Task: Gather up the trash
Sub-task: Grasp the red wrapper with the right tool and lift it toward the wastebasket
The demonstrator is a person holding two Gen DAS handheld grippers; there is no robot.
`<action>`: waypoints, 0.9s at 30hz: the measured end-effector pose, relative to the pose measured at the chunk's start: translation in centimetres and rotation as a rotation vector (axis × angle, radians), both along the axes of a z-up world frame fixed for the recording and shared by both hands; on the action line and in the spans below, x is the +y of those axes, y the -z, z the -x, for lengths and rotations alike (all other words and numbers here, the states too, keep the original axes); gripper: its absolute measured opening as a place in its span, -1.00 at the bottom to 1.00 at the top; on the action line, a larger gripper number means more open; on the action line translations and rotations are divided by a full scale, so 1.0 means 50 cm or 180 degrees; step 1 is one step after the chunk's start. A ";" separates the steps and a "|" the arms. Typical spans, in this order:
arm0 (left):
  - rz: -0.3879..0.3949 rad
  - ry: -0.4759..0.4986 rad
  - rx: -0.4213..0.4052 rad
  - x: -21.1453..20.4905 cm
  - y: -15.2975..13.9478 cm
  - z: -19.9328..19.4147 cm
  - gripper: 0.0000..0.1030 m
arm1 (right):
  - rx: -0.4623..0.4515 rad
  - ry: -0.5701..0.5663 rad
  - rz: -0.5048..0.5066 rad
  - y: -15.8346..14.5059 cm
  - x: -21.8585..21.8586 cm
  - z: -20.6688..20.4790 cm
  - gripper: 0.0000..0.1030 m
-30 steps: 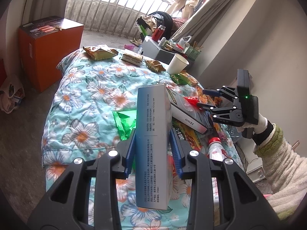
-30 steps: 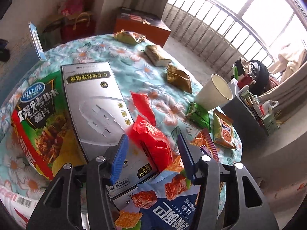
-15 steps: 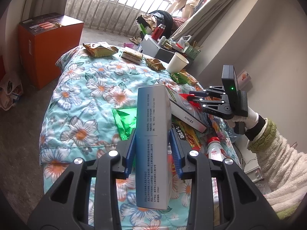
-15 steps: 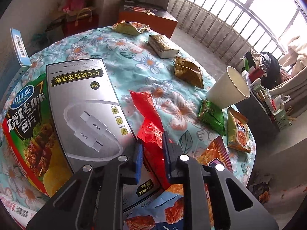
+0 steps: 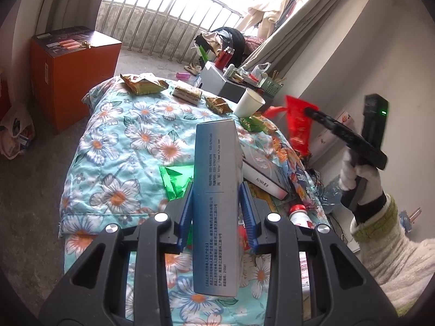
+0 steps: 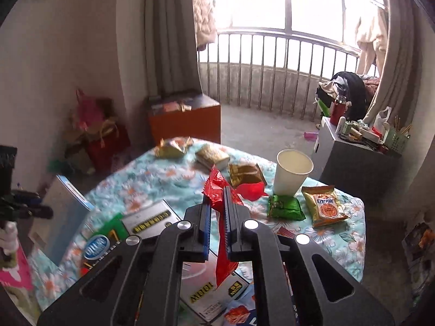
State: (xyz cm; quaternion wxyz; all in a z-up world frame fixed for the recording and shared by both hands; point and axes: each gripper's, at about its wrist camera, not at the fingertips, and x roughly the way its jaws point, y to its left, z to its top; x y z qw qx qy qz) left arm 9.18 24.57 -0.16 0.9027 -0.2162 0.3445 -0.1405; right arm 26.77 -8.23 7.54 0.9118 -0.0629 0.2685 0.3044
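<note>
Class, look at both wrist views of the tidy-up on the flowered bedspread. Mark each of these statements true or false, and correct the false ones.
1. The right gripper is shut on a red wrapper. True.
2. The left gripper holds a paper cup. False: it grips a tall blue-grey box.
3. The white paper cup stands upright on the bedspread. True.
4. The green snack packet lies on the orange cabinet. False: it lies beside the cup.
</note>
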 end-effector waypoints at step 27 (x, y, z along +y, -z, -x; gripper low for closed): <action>-0.0105 0.1076 -0.0470 -0.296 -0.191 -0.030 -0.40 | -0.0408 0.1934 -0.1390 0.012 -0.445 0.445 -0.83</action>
